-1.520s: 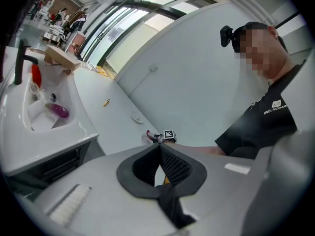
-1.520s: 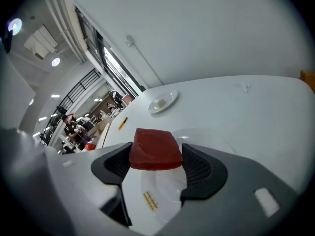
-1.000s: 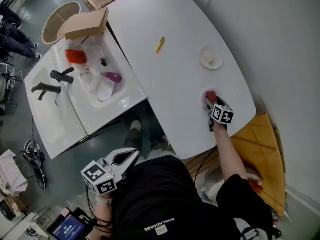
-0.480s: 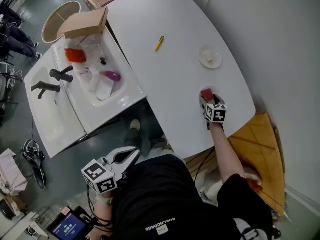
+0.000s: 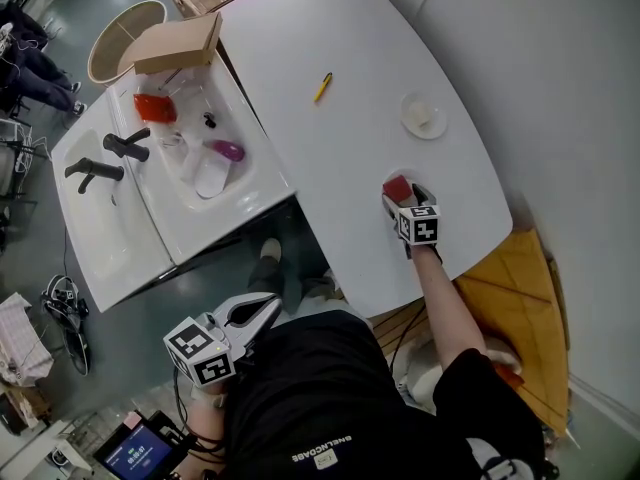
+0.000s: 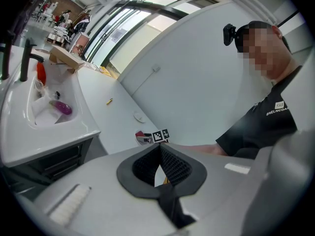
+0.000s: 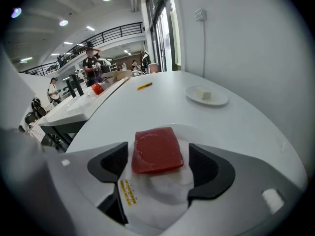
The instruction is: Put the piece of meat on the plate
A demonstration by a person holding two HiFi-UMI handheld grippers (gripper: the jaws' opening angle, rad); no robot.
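The red slab of meat lies flat on a white plate near the table's right front edge. My right gripper straddles it. Its jaws have just been opening, and narrow gaps show between both pads and the meat, so it is open. My left gripper hangs low beside the person's body, off the table, shut on nothing.
A small plate carrying a white cube sits farther back on the white table. A yellow pen lies mid-table. On the left is a sink holding red and purple items, with a cardboard box behind it.
My right gripper has slid left across the table with the meat between its jaws. The left gripper has stayed where it was.
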